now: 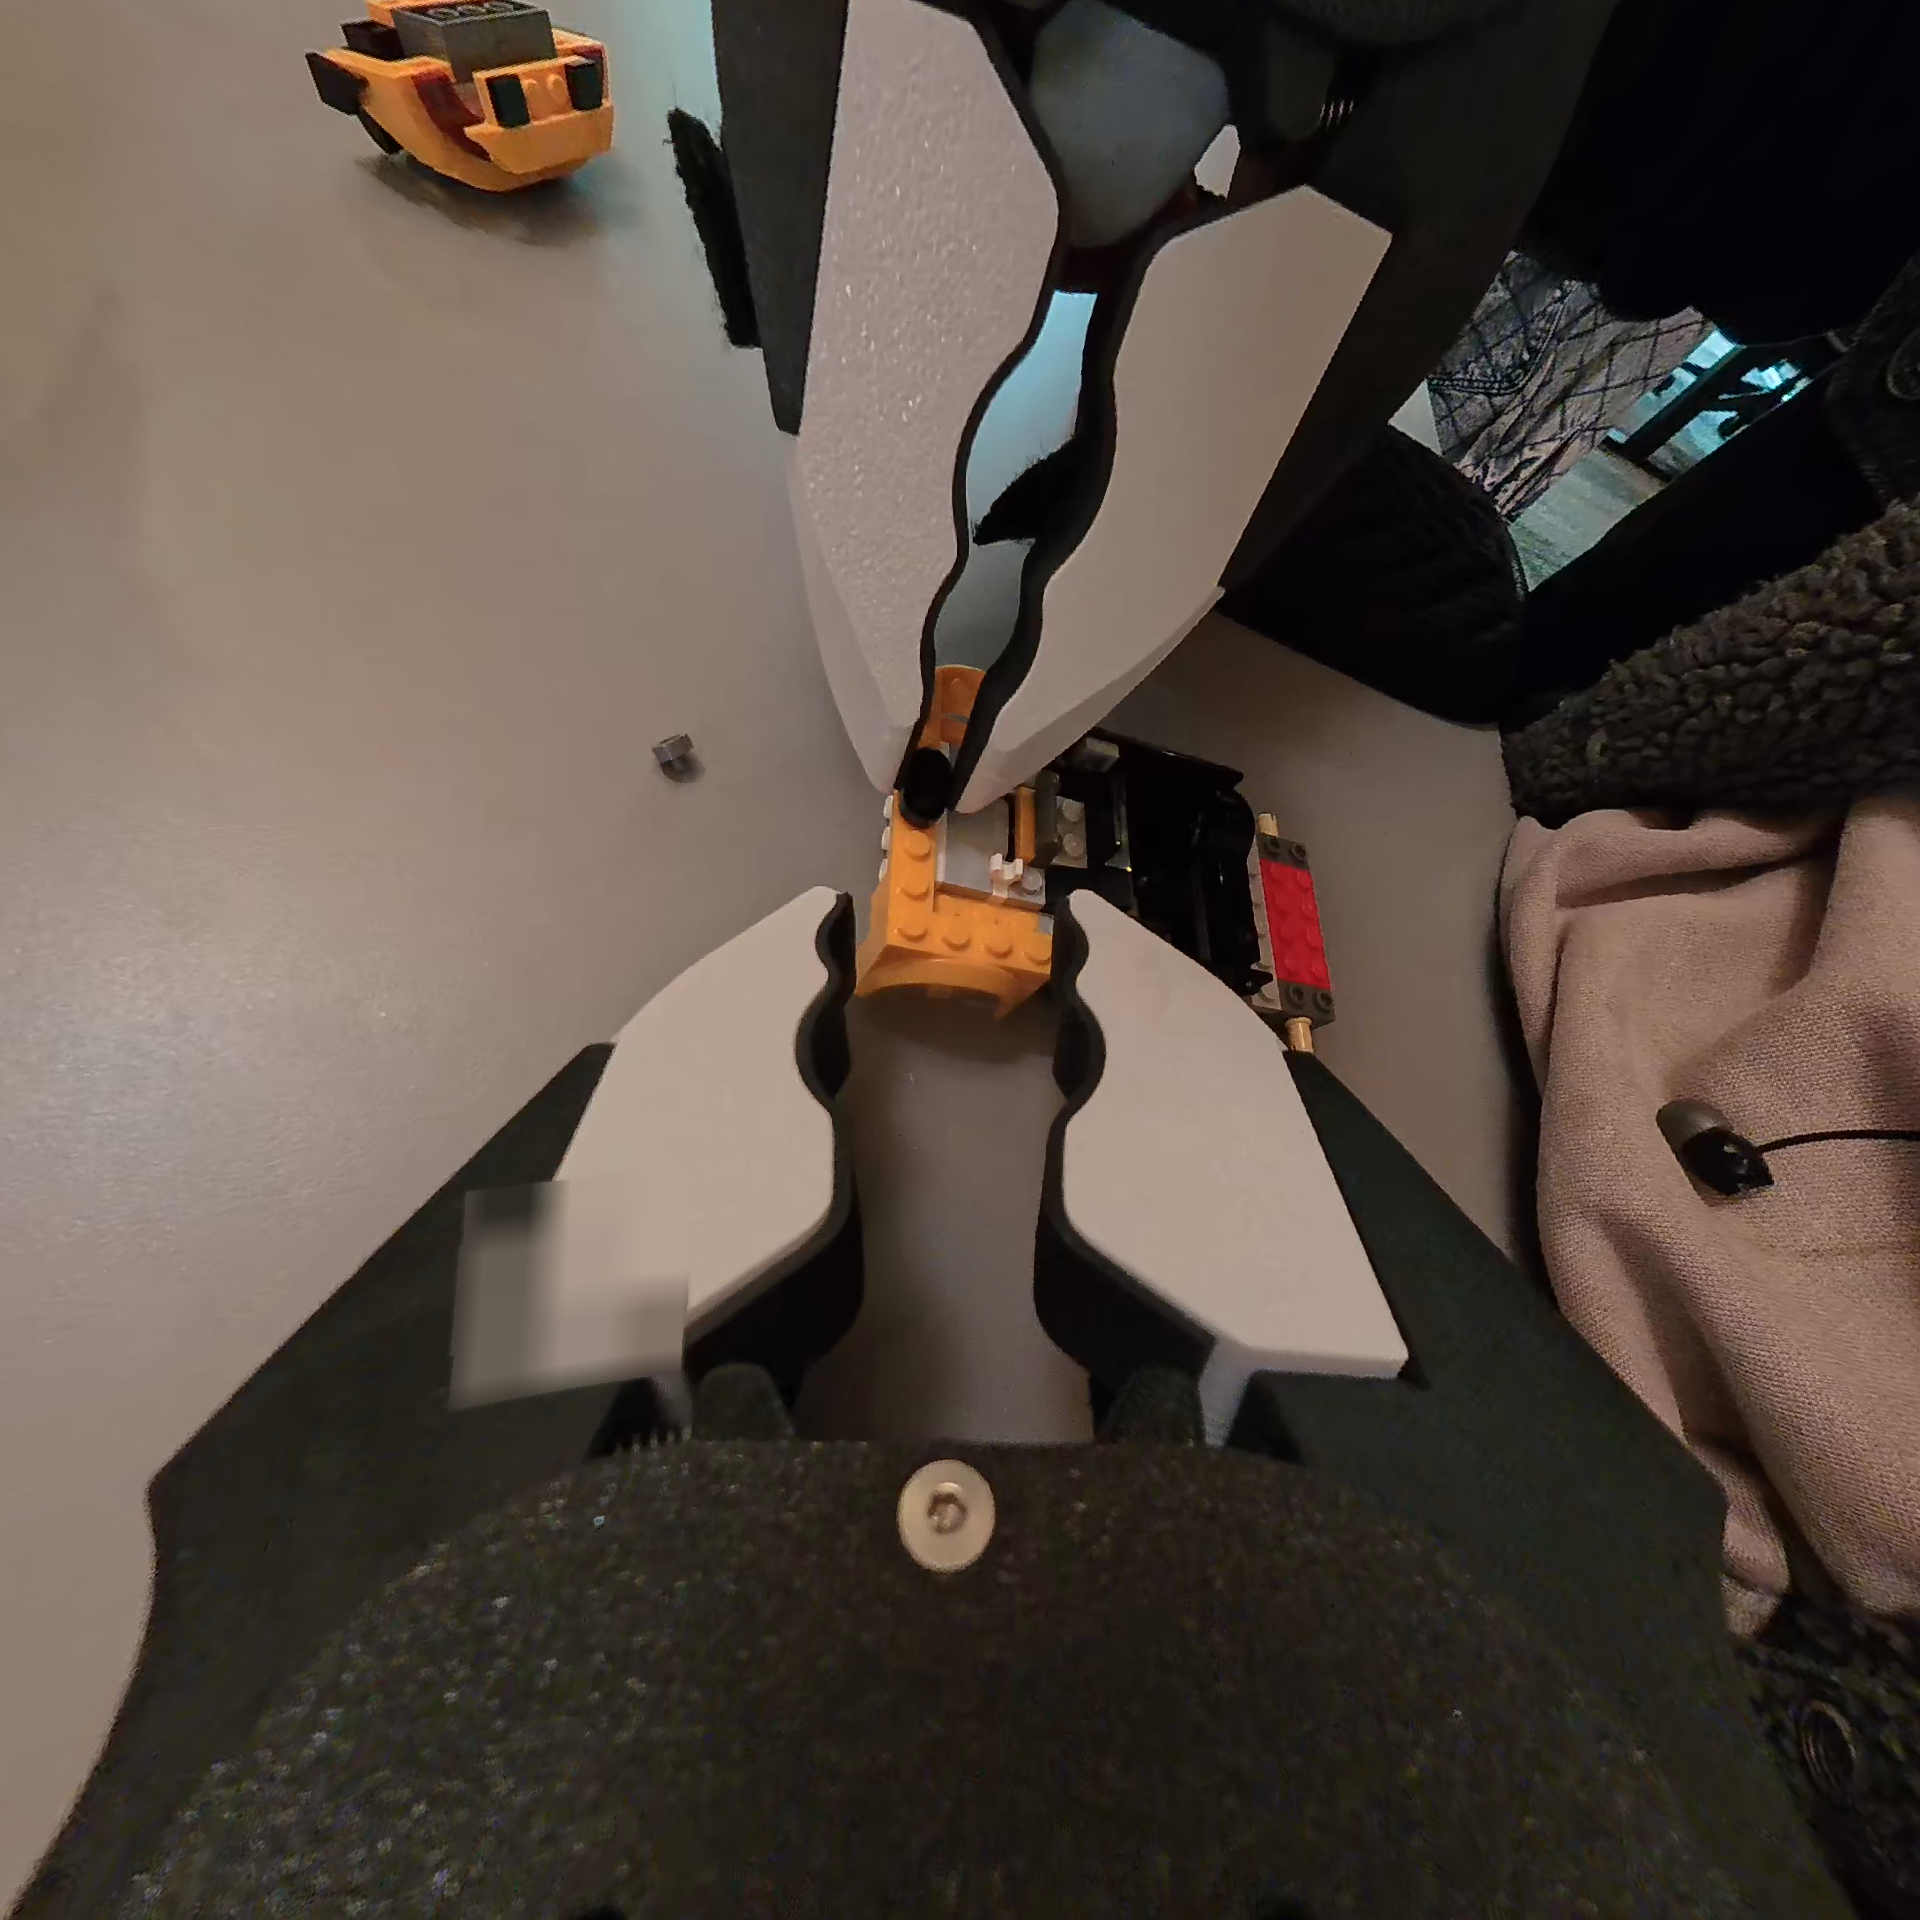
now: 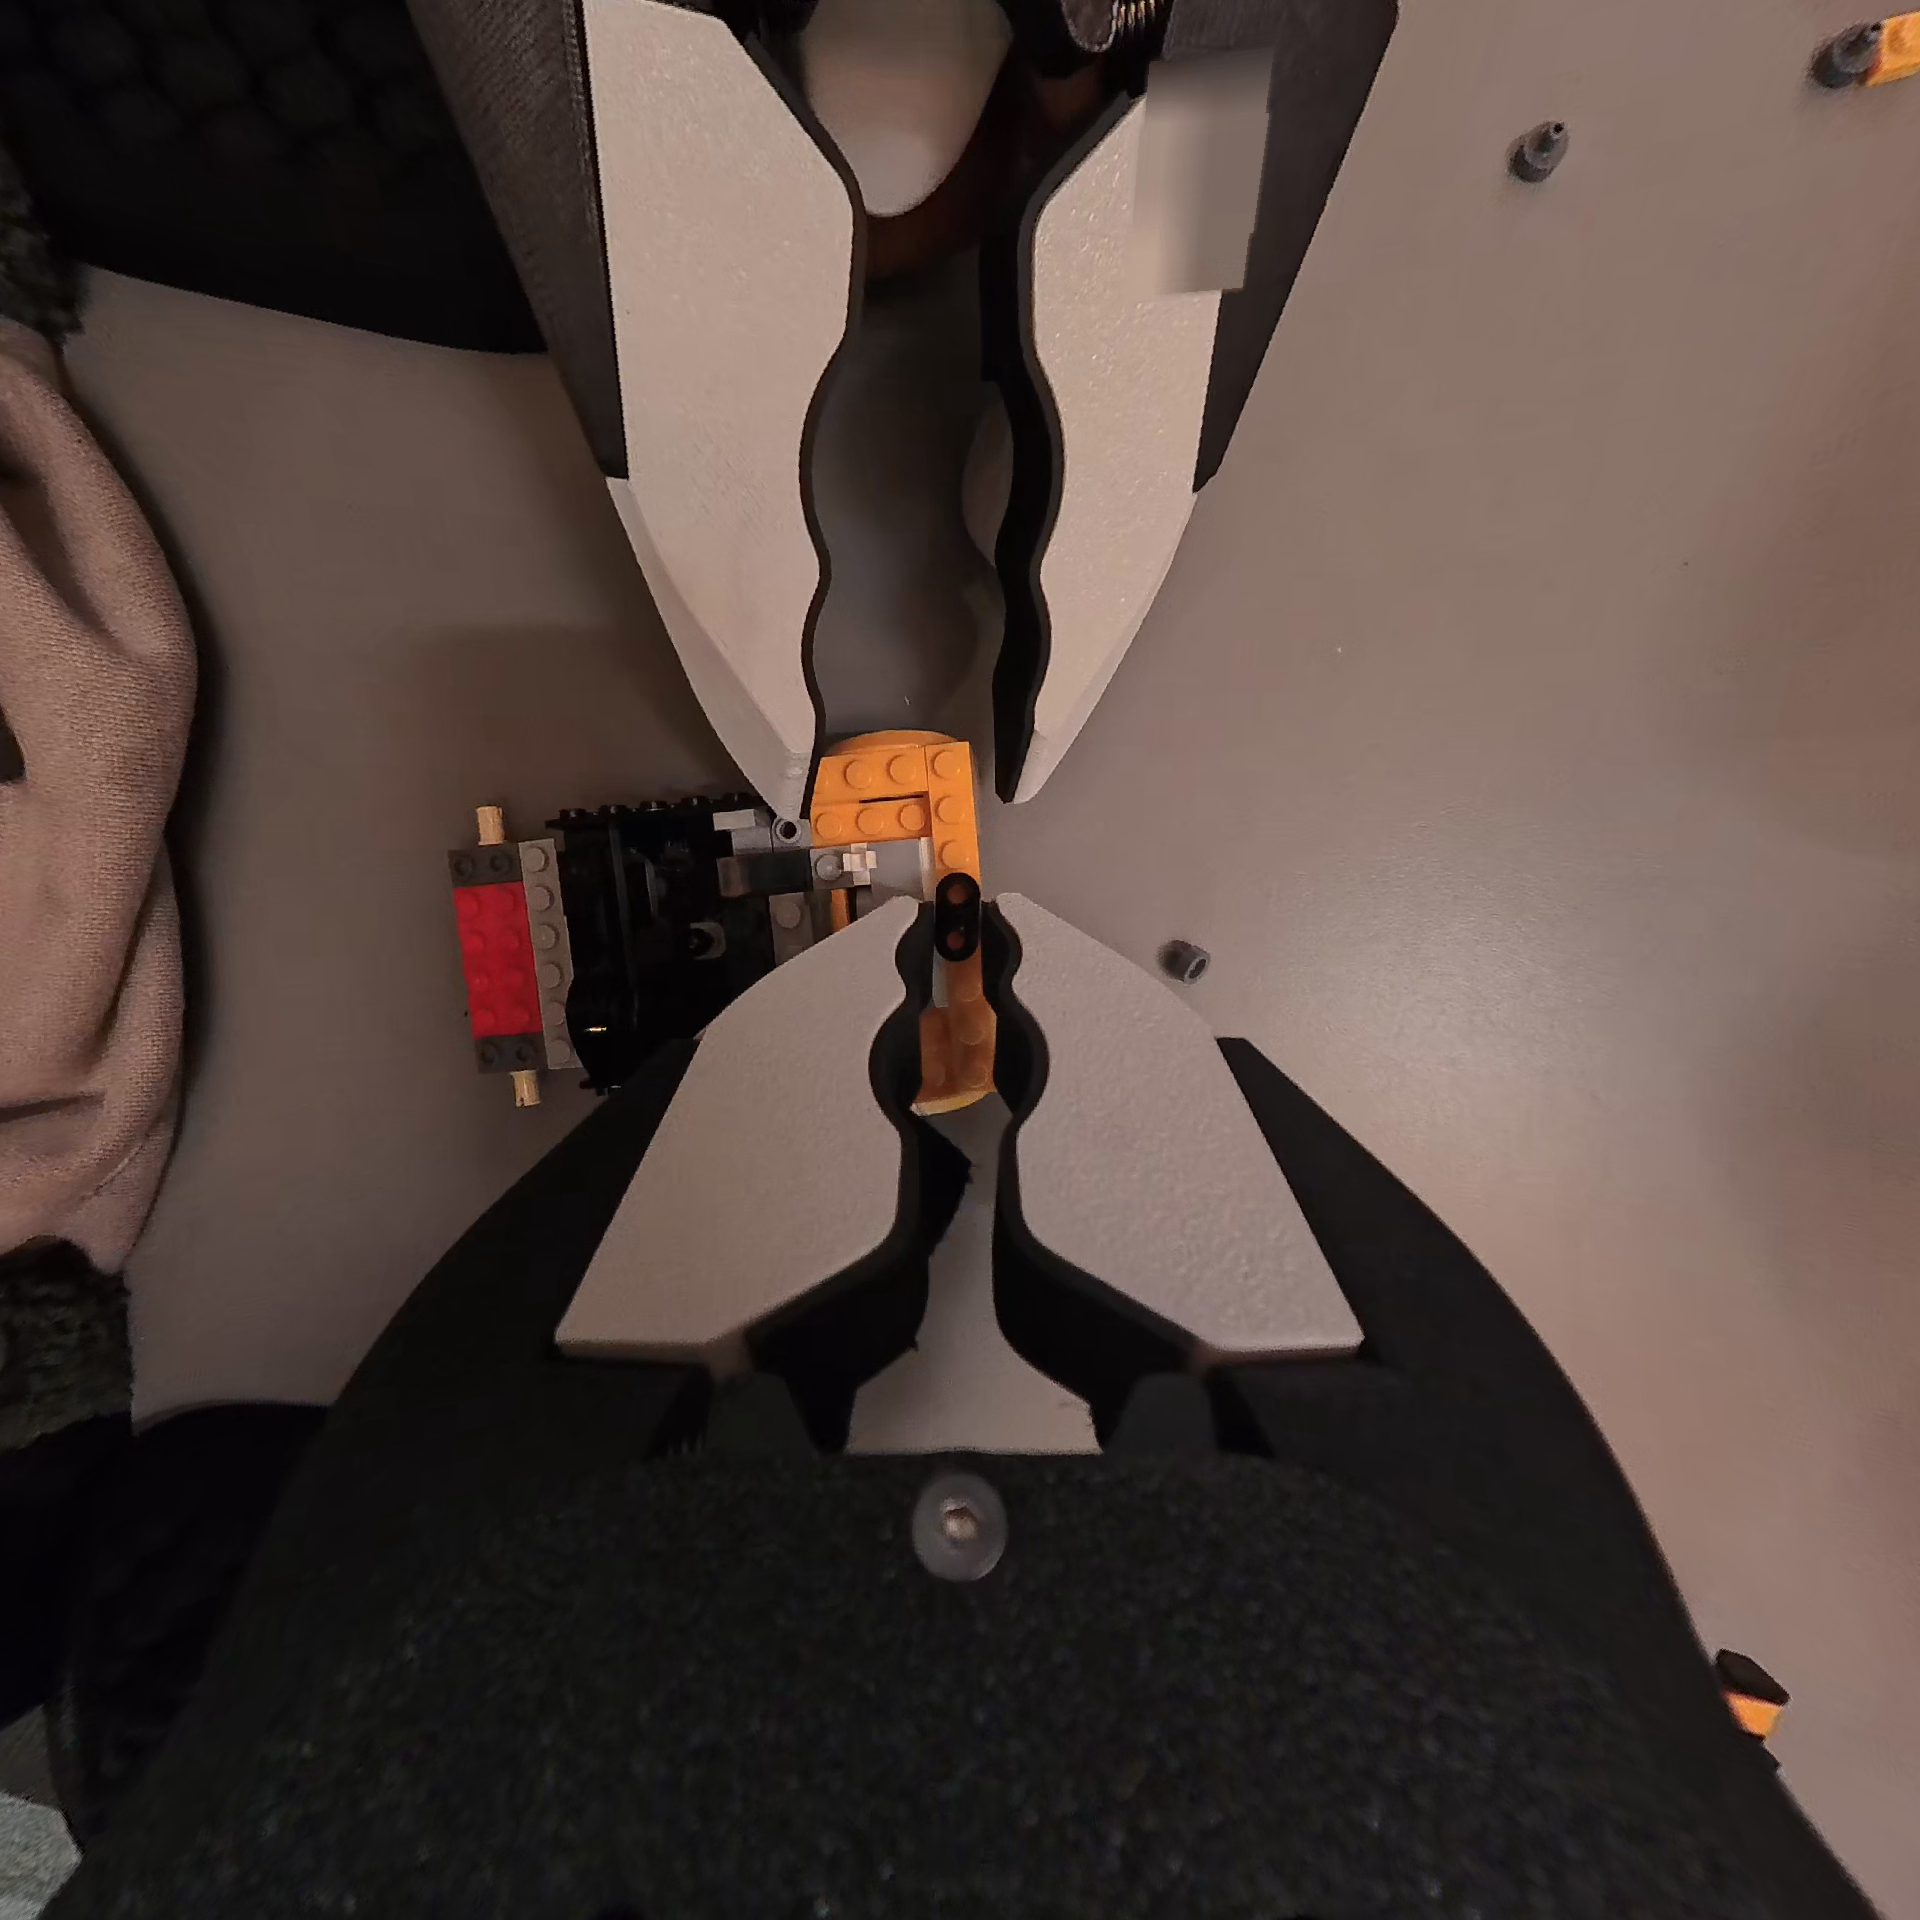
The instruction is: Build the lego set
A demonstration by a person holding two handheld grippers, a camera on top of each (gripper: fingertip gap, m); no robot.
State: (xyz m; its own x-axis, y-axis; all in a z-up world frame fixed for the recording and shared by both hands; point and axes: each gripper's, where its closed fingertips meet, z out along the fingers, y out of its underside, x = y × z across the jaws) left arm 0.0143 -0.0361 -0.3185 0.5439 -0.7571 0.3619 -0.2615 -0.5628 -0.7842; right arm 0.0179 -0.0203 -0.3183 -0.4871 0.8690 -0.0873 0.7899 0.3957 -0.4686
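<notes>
A lego chassis lies on the grey table (image 1: 364,623): orange front (image 1: 935,935), black middle, red brick at the rear (image 1: 1294,925). My left gripper (image 1: 951,914) is shut on the orange front, one pad on each side. My right gripper (image 1: 930,795) comes in from above, shut on a small black two-hole piece (image 1: 920,779) and holding it on the orange front's edge. In the right wrist view, the black piece (image 2: 956,914) sits between my right gripper's tips (image 2: 956,904) over the chassis (image 2: 894,821). The left gripper (image 2: 904,790) grips the orange end from the far side.
An orange lego car body (image 1: 468,94) stands at the far left of the table. Small grey pieces (image 1: 675,753) (image 2: 1184,961) (image 2: 1538,151) lie loose. Orange-and-black bits (image 2: 1860,52) (image 2: 1756,1704) lie at the right edge. A beige cloth (image 1: 1714,1143) and dark fleece border the table.
</notes>
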